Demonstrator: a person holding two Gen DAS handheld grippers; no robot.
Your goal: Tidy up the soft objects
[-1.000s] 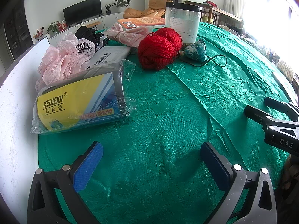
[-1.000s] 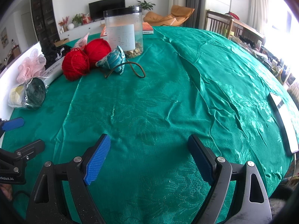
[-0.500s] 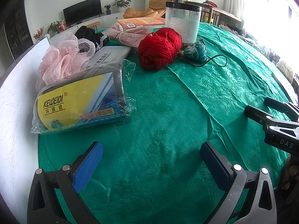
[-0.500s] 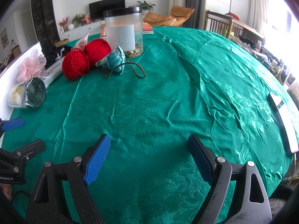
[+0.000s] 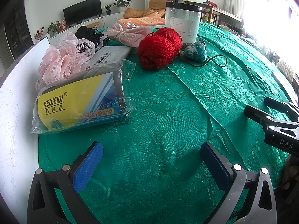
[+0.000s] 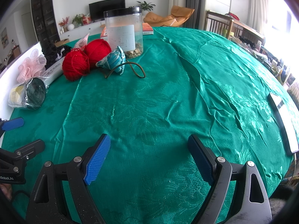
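Both tools hung over the green cloth near the tabletop's front edge; the left tool [image 5: 151,163] and right tool [image 6: 149,155] stood with jaws apart, nothing between them; the red yarn [image 5: 159,48], teal pouch [image 5: 196,50] and pink mesh puff [image 5: 63,59] lay clustered toward the far left edge, beside a clear jar [image 6: 124,31].

Left gripper [image 5: 151,160] and right gripper [image 6: 149,154] side by side, near edge, angled downward, jaws wide apart, nothing between.
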